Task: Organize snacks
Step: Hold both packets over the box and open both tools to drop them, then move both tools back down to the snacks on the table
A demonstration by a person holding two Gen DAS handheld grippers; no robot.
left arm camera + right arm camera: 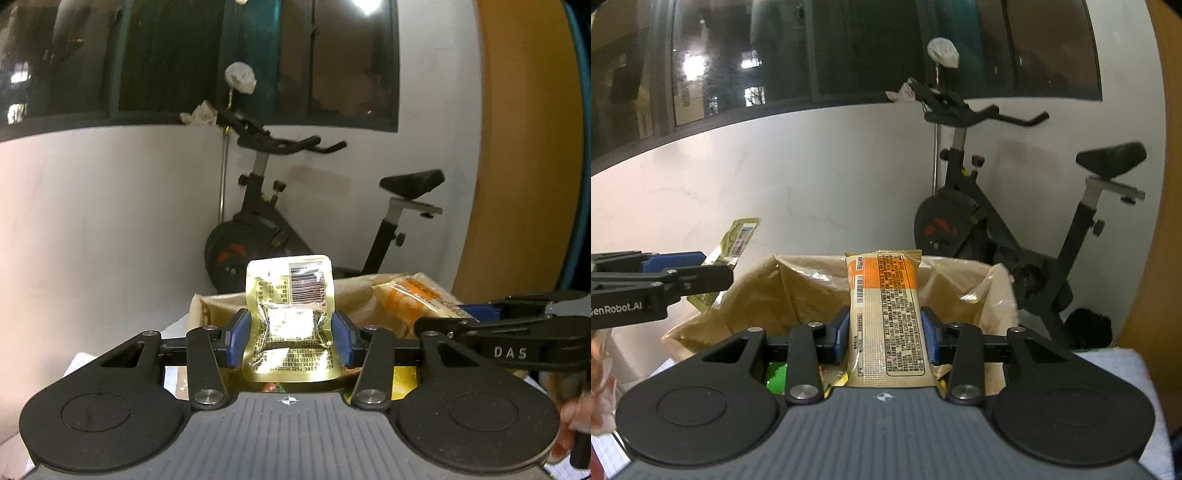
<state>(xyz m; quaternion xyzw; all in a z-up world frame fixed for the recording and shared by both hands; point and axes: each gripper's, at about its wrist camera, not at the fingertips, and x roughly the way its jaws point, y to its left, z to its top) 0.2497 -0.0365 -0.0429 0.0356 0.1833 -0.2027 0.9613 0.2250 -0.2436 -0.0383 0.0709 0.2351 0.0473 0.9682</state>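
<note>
A: Left gripper (290, 338) — blue pads (341, 341) clamped on both sides of a gold snack pouch (290, 321). Jaws partway in; pouch pinched at its waist, foil creased at both pads. Barcode corner up, pouch upright.

B: Right gripper (885, 334)?

A: Jaws drawn in narrow on an orange-and-beige snack bar (886, 317). Both blue pads (930, 339) touch its long edges. Bar upright, printed panel toward the camera, crimped end on top.

B: Where do the 2 snacks sit against the bag?

A: Both are held in the air in front of a tan plastic-lined bag (960, 280), mouth open. Right wrist view: bar directly before the opening, left gripper (713, 275) off to the left with the gold pouch beside the bag's left rim. Left wrist view: right gripper (476, 312) enters from the right edge, bar angled over the bag (347, 291).

B: Anything inside?

A: Green wrapper (775, 376) and yellow bits low under the right gripper; cannot tell if they lie in the bag or beside it.

B: Background?

A: Exercise bike (1015, 221) against a white wall, dark window above. Fingers of a hand (570, 424) at the left view's right edge.
</note>
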